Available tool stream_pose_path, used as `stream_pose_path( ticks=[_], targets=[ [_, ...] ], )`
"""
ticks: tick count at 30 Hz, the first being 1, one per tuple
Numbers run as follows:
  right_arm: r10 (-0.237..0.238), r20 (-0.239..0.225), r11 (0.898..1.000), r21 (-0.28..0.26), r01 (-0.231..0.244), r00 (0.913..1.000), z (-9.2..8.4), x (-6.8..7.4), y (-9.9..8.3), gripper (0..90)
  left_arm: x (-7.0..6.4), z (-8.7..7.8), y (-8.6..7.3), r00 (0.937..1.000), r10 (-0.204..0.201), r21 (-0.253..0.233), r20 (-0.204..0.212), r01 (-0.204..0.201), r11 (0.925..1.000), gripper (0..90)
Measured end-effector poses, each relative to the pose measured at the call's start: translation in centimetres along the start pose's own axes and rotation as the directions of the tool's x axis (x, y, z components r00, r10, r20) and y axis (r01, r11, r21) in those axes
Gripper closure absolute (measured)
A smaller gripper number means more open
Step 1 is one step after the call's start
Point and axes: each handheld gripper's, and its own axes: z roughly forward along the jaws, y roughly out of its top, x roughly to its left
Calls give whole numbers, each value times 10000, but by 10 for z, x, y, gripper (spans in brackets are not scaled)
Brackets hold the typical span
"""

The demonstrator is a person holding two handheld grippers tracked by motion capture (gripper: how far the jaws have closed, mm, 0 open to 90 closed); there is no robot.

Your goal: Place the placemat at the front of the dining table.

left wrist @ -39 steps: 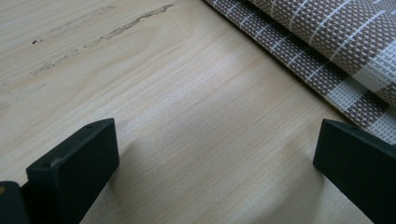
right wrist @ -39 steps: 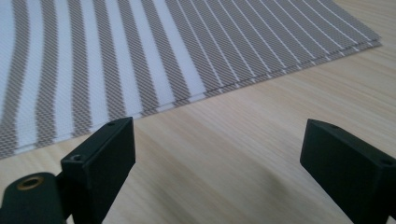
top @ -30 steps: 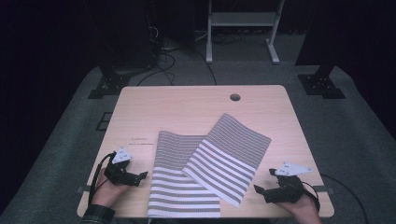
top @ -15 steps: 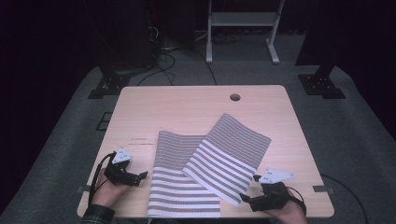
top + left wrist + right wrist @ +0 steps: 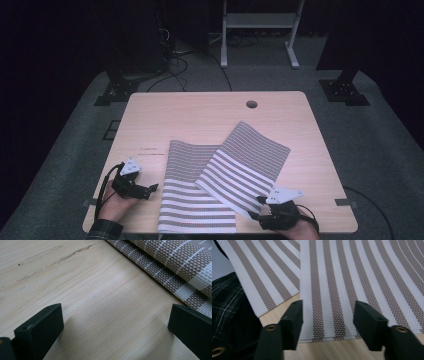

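Observation:
Two brown-and-white striped woven mats lie on the wooden table. The left mat lies square to the front edge, and the tilted right mat overlaps it. My right gripper is at the tilted mat's near corner. Its jaws have just been closing and stand about half apart, with the mat's near edge lying flat between them, not pinched. My left gripper rests on bare wood just left of the left mat, open with nothing between its jaws. That mat's edge runs just beyond them.
A round cable hole sits near the table's far edge. Behind the table, on the grey floor, stand a white frame and dark stands with cables. A dark plaid sleeve is at the left of the right gripper view.
The right gripper has slid left along the front edge to the tilted mat's near corner, and its jaws have narrowed. The left gripper and both mats have stayed put.

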Motion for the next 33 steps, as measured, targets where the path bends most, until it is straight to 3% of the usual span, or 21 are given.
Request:
stream_pose_path(
  ticks=[5,10,16,33],
  targets=[
    [-195,-410,9996,189,203,9990,2,2,0,703,0,0,0,10000,-2,0,-1,2,10000,0],
    [-272,-740,9979,563,314,9969,5,2,-2,849,0,0,0,10000,-2,-1,0,2,10000,0],
    [-377,-775,9963,738,434,9963,7,1,-3,891,0,0,0,10000,-2,-1,-2,2,10000,0],
    [240,-94,9935,1114,-228,9997,-6,-17,-8,887,0,0,0,10000,-1,0,-2,1,10000,0]
  ],
)
